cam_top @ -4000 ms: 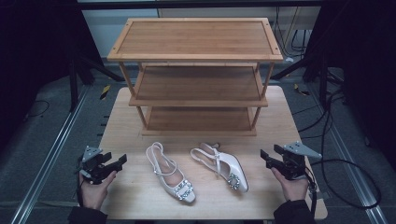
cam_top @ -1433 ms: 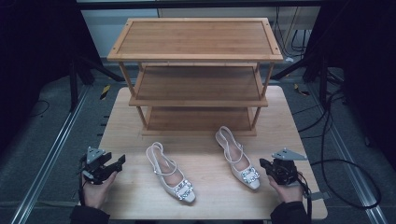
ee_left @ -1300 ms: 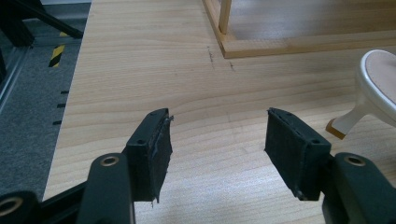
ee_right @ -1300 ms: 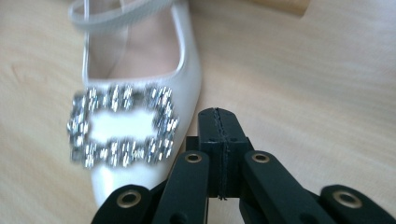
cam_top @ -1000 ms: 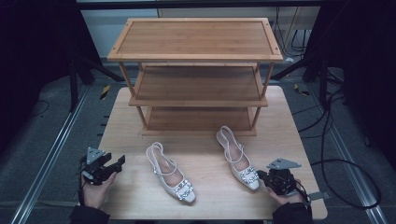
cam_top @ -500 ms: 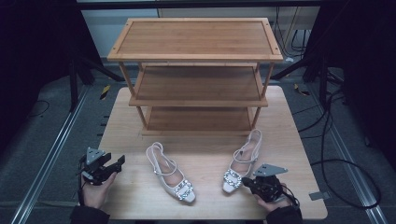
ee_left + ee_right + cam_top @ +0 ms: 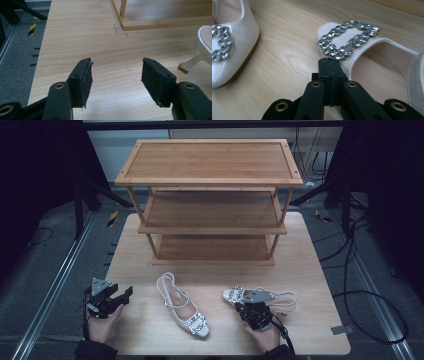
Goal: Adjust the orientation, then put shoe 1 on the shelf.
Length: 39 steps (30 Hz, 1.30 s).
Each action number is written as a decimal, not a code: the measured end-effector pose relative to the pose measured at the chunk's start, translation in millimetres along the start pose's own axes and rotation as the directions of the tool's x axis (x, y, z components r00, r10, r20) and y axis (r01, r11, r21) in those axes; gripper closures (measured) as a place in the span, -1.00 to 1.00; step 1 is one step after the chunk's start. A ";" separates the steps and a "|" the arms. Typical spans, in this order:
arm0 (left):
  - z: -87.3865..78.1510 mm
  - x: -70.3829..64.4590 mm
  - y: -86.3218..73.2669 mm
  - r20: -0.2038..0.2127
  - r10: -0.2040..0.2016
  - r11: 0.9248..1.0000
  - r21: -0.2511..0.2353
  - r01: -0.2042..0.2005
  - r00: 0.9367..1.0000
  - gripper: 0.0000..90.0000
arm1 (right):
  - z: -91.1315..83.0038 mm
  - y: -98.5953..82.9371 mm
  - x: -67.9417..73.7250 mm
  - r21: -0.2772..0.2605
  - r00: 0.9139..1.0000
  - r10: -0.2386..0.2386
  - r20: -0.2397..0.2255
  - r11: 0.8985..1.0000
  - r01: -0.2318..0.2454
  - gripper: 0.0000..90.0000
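On the table (image 7: pixel 320 270) lie two cream shoes before one three-tier rack (image 7: pixel 210 195). Right tool (image 7: pixel 252 312) pinches the right shoe (image 7: pixel 280 299) by its jewelled toe; close view shows jaws together. Left tool (image 7: pixel 112 300) gapes wide beside the left shoe (image 7: pixel 182 305).

Each black hand-held gripper (image 7: pixel 127 293) has brass-ringed rivets and a grey plate.

Work surface: a light wooden table (image 7: pixel 320 270) with visible grain. At its far side stands a three-tier bamboo shoe rack (image 7: pixel 210 165), all shelves bare. The floor (image 7: pixel 45 270) is dark grey, textured. Metal rails (image 7: pixel 55 285) run along both table sides. Black cables (image 7: pixel 360 285) trail at right. Yellow-black hazard tape (image 7: pixel 113 218) marks the floor. The surroundings are dim.
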<state>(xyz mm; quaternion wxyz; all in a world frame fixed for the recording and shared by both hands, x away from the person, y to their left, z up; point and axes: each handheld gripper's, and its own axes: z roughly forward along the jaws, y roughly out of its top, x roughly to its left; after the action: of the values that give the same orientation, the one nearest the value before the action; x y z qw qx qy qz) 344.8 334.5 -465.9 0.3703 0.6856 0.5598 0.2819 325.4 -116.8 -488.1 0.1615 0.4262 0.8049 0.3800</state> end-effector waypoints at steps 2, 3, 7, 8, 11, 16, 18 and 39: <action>0.1 1.1 0.0 -0.001 0.000 1.000 0.001 0.000 1.000 -0.11 | 6.7 2.1 2.8 0.001 1.000 0.003 0.014 1.000 -0.003 1.00; 0.1 1.3 -0.1 -0.002 -0.003 1.000 0.001 0.003 1.000 -0.10 | 10.9 3.1 4.5 0.011 1.000 0.000 0.023 1.000 0.000 1.00; 0.4 2.3 0.0 -0.002 -0.001 1.000 0.001 0.001 1.000 -0.11 | 15.6 7.0 9.6 0.021 0.998 -0.032 0.054 0.999 0.031 1.00; 0.8 2.5 0.0 -0.003 0.001 1.000 0.003 -0.001 1.000 -0.11 | 13.5 7.3 7.9 0.001 0.999 -0.027 0.040 1.000 0.027 1.00; 2.2 2.8 -0.1 0.001 0.002 1.000 0.006 -0.002 1.000 -0.11 | -1.3 12.6 2.0 -0.072 0.999 -0.028 -0.023 0.997 0.026 0.81; 5.4 2.3 0.8 0.002 0.009 1.000 0.007 -0.009 1.000 -0.11 | -38.3 27.1 -13.4 -0.187 0.996 -0.039 -0.080 0.982 0.024 0.51; 6.6 2.0 0.6 0.004 0.011 1.000 0.010 -0.011 1.000 -0.11 | -53.5 31.4 -23.2 -0.223 0.996 -0.034 -0.077 0.975 0.016 0.34; 8.1 2.5 -0.2 0.003 0.016 1.000 0.017 -0.016 1.000 -0.15 | -97.0 -4.0 -96.0 -0.175 0.999 -0.036 0.022 0.984 0.039 -0.73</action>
<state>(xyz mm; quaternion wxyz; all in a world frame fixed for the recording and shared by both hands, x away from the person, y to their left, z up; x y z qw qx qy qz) 351.7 335.4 -470.7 0.3631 0.6935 0.5562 0.2791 322.6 -241.8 -433.3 0.2130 0.3987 0.7747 0.4422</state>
